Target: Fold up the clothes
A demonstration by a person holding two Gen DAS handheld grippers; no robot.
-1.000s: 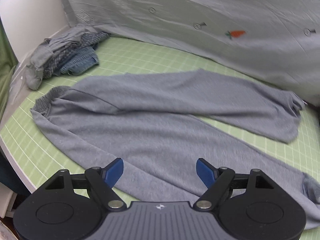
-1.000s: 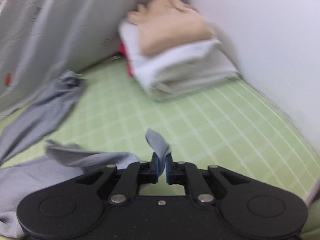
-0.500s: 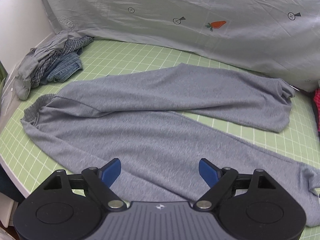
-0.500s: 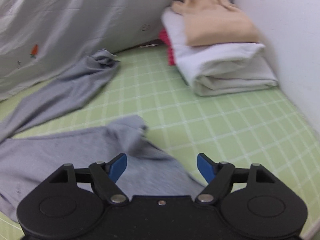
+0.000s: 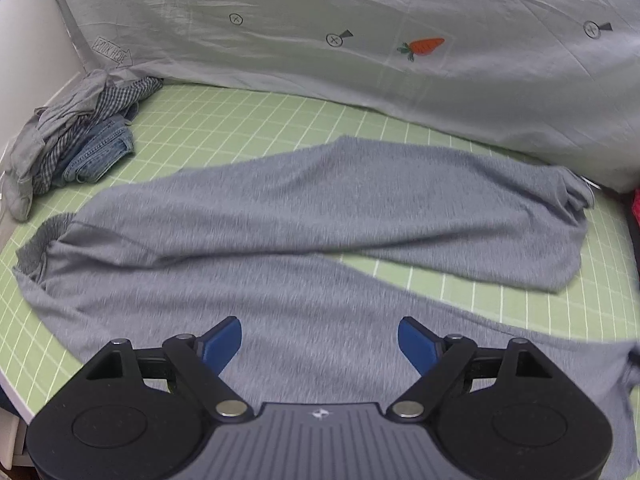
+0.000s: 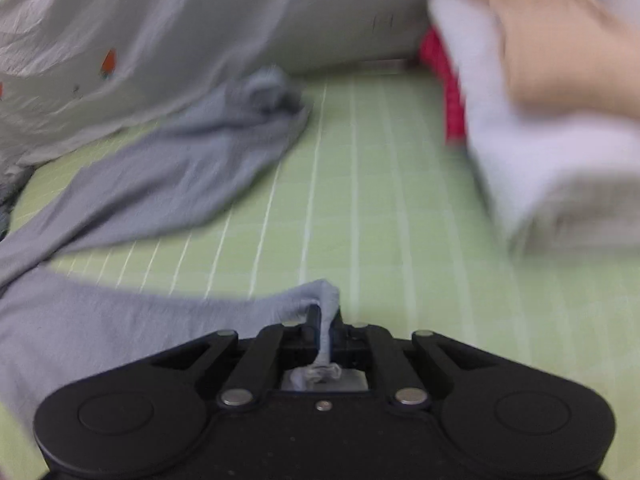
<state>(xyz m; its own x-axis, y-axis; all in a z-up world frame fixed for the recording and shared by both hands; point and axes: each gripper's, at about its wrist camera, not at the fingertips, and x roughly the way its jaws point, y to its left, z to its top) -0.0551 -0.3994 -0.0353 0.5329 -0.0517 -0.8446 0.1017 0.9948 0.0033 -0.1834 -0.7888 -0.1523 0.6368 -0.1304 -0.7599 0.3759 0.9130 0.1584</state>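
Grey sweatpants (image 5: 304,232) lie spread on the green grid mat (image 5: 248,120), waistband at the left, both legs running right. My left gripper (image 5: 320,346) hovers open over the near leg, nothing between its blue pads. In the right wrist view, my right gripper (image 6: 325,326) is shut on the cuff end of the near grey leg (image 6: 100,332), with cloth bunched between the jaws. The far leg's cuff (image 6: 272,92) lies crumpled near the grey sheet.
A grey sheet with carrot prints (image 5: 360,40) drapes along the back. A heap of denim and checked clothes (image 5: 76,144) sits at the back left. A folded stack of white and beige garments (image 6: 540,100) with a red item (image 6: 444,80) stands at the right.
My right gripper let go of the cuff, opened wide, then shut on the near leg's cuff again while swinging left. The left gripper drifted right over the trousers and stayed open.
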